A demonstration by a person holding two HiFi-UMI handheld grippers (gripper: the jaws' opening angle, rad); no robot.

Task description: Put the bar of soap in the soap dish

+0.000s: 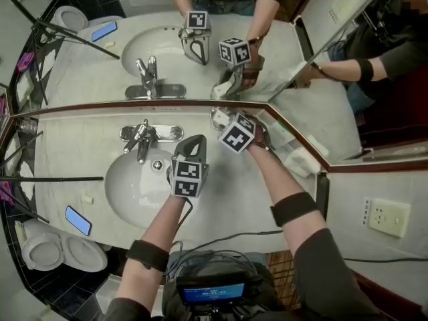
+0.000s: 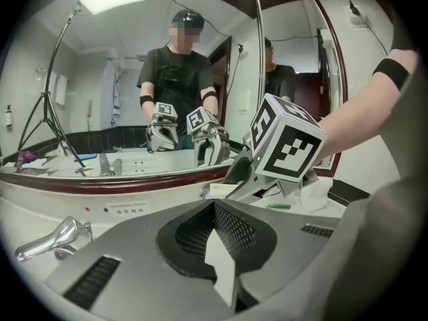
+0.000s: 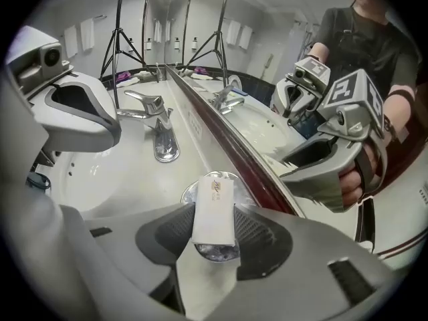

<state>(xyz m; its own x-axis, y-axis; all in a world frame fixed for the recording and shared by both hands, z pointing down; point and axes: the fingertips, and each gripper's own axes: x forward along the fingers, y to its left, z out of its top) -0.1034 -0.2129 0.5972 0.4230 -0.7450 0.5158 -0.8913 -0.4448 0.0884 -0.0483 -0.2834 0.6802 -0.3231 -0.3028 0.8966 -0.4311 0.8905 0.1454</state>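
Note:
A white wrapped bar of soap [image 3: 214,209] lies lengthwise on the clear glass soap dish [image 3: 189,192], which stands on the counter against the mirror's base. My right gripper [image 3: 214,243] points steeply down over it. Its jaws stand on either side of the bar, with a gap showing on each side, so it is open. In the head view this gripper [image 1: 224,122] covers most of the dish [image 1: 217,114]. My left gripper [image 1: 190,146] hovers over the basin's right edge, shut and empty. From the left gripper view its jaws [image 2: 221,246] face the right gripper's marker cube [image 2: 287,142].
The chrome faucet [image 1: 142,138] stands behind the round basin [image 1: 130,186]. A phone [image 1: 78,220] lies at the counter's front left. White packets [image 1: 301,159] sit right of the dish by the angled side mirror. The big mirror [image 1: 134,52] rises just behind the dish.

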